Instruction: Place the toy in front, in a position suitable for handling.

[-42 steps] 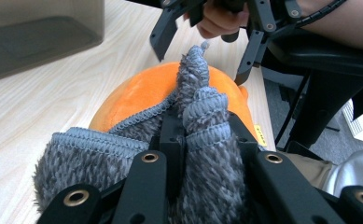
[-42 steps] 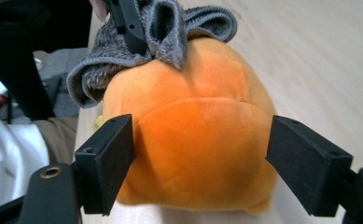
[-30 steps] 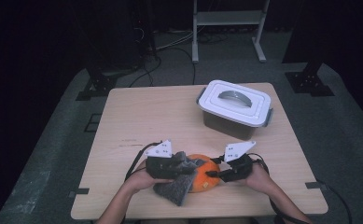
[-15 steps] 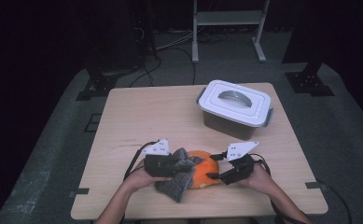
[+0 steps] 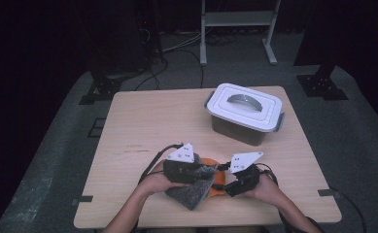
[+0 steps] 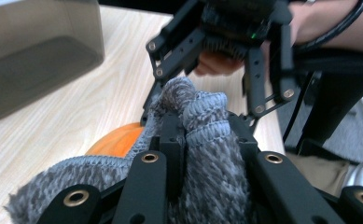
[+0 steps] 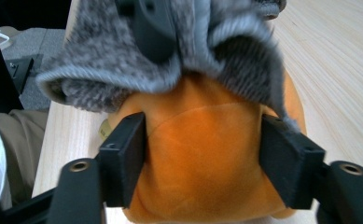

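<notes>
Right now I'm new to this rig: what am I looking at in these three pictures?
No robot here: a person holds two-jaw tongs in each hand at a wooden table. The high view looks down from above; each of the other two pictures comes from a camera riding on one set of tongs, looking along its black jaws. On the table stands a lidded box. The left tongs are clamped on a grey knit cloth that drapes over an orange plush toy. The right tongs straddle the toy; their jaws have just been opening, with the toy between them.
</notes>
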### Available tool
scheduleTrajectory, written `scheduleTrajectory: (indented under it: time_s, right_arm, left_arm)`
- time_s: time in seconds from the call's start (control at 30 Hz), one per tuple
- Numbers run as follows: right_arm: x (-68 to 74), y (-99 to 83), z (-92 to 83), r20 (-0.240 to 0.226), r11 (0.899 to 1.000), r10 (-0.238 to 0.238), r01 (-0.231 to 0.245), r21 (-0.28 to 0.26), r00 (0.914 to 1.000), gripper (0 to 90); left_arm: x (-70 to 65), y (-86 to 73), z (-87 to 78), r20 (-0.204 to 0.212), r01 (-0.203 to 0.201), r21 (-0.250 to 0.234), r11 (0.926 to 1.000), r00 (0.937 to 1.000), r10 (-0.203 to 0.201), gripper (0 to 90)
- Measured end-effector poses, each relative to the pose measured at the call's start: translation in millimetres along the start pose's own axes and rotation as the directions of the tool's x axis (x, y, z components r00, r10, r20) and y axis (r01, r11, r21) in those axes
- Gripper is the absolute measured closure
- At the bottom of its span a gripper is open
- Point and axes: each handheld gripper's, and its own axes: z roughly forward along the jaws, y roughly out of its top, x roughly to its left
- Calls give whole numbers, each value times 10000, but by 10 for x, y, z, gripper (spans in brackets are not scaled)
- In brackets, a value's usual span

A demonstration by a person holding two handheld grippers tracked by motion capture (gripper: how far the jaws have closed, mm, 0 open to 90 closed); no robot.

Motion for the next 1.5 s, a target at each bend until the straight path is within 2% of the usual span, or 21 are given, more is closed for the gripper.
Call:
scheduleTrajectory:
  time_s: [0.1,0.17,0.23,0.4,0.53,0.6,0.63,0.73,0.83,0.93,1.03,1.1,1.17,1.33,1.5]
  right_arm:
    - [-46,-32,-72,-152,9999,37,-39,-141,9999,284]
    - [-78,-43,-103,-278,9992,251,-259,-308,9993,270]
    - [-99,-61,-66,-314,9992,377,-381,-147,9988,258]
    - [-82,-52,5,-300,9993,367,-368,2,9989,277]
    - [-57,-50,10,-313,9994,326,-328,-65,9990,278]
    - [-44,-47,21,-318,9996,284,-285,-49,9991,276]
    - [-48,-54,20,-325,9995,298,-300,-58,9990,273]
    - [-63,-78,9,-338,9992,367,-372,-127,9988,251]
    - [-49,-62,27,-302,9995,259,-265,-187,9992,220]
    - [-34,-38,50,-245,10000,11,-11,23,9997,310]
    - [-24,-50,43,-159,9999,-80,81,103,9998,408]
    - [-33,-57,40,-177,10000,63,-61,68,9998,417]
    - [-45,-70,38,-204,9998,205,-205,34,9996,417]
    - [-59,-87,38,-239,9996,267,-268,-27,9994,418]
    - [-63,-91,39,-266,9994,345,-347,-43,9990,416]
  left_arm:
    - [11,-61,-20,-3,-7,146,9999,10000,7,733]
    - [9,-83,-40,-14,48,180,9998,10000,-47,734]
    - [-4,-72,-33,-2,-28,277,9996,10000,28,734]
    - [-55,58,-4,58,-359,285,9989,9993,357,733]
    - [-108,194,68,386,-671,155,9976,9970,665,733]
    - [-100,205,145,286,-899,696,9935,9957,881,733]
    - [-94,191,166,282,-851,800,9932,9961,831,733]
    - [-75,130,191,335,-646,831,9944,9975,620,734]
    - [-103,143,197,318,-749,983,9923,9969,721,733]
    - [-120,156,213,390,-905,1174,9889,9955,865,732]
    - [-119,160,180,416,-865,910,9921,9957,830,733]
    - [-105,154,132,302,-898,871,9921,9957,875,734]
    - [-85,121,67,27,-989,1049,9896,9951,991,735]
    - [12,-44,-160,-468,-410,763,9962,9979,447,732]
    - [109,-220,-382,-928,287,385,9988,9954,-250,721]
